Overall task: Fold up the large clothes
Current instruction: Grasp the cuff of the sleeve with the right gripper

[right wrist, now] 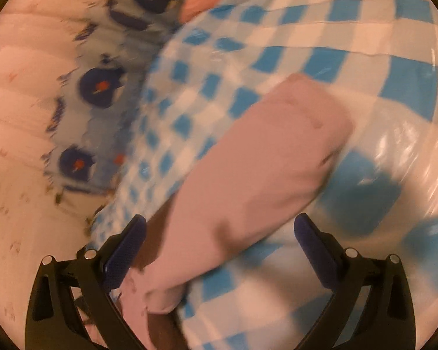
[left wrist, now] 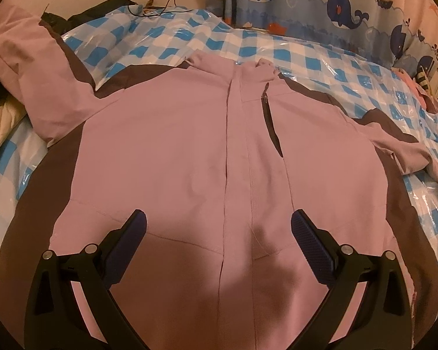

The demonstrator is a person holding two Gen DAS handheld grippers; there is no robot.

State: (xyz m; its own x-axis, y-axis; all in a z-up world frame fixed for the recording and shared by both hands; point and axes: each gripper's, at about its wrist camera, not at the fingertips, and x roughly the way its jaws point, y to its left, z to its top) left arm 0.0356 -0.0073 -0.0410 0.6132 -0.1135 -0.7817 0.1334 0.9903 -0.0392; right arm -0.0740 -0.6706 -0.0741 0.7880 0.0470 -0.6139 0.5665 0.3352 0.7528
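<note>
Pink jacket with brown side panels (left wrist: pixel 166 145) lying front-up and spread flat across glossy blue-and-white checked bed cover (left wrist: pixel 306 55), sleeves out to either side, ready for folding inward. Hovering over jacket's lower front: left gripper (left wrist: pixel 219 227), jaws wide apart, holding nothing, probably lining up on the centre placket. Reaching along jacket's pink sleeve (right wrist: pixel 262 160): right gripper (right wrist: pixel 219 230), equally wide, empty, seemingly preparing to pinch near the cuff; view blurred.

Pink jacket (left wrist: pixel 166 145) on checkered bed (left wrist: pixel 321 55)
</note>
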